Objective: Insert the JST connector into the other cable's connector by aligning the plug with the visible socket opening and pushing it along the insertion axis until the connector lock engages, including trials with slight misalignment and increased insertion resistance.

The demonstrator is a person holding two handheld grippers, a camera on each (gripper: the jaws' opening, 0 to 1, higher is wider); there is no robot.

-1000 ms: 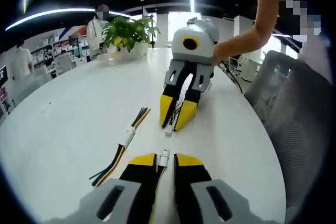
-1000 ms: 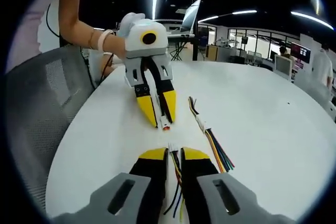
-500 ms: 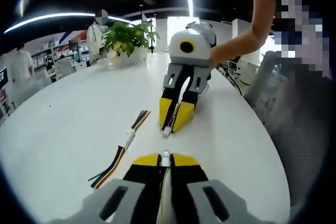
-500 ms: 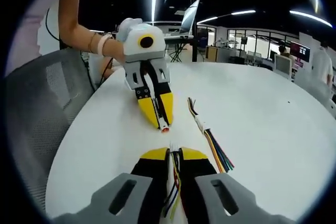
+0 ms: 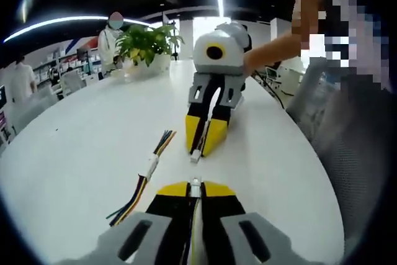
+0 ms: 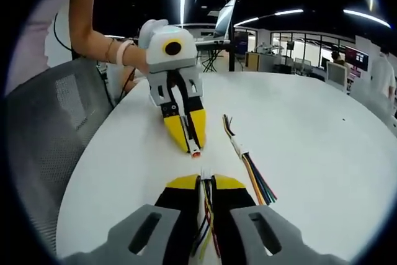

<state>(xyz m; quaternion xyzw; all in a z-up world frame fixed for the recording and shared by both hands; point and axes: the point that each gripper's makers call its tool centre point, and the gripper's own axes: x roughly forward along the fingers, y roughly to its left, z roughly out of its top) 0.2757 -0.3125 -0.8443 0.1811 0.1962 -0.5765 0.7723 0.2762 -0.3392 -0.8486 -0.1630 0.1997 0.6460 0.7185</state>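
Both tools face each other low over the white tabletop, close to its curved edge beside the grey mesh chair. The left tool has its yellow-tipped jaws drawn together on a cable, and that cable's white connector pokes out just past the tips. The right tool is likewise clamped on its own bundle of coloured wires, with a small white plug standing proud of the jaws. In the right gripper view, the connector held by the opposite tool shows a reddish mouth pointed back toward the plug.

The two connector ends are near one another but apart, with bare tabletop between them, so the grasping looks done and the step in hand appears to be the approach and line-up before mating. A spare cable with a white connector in its middle lies loose on the tabletop just beside the tools, taking no part.

The next move, as I judge it, calls for bringing the plug square to the socket opening, matching height and roll, then pushing straight along the shared axis until the lock catches. Whether the keying faces the right way is too small to tell from here.
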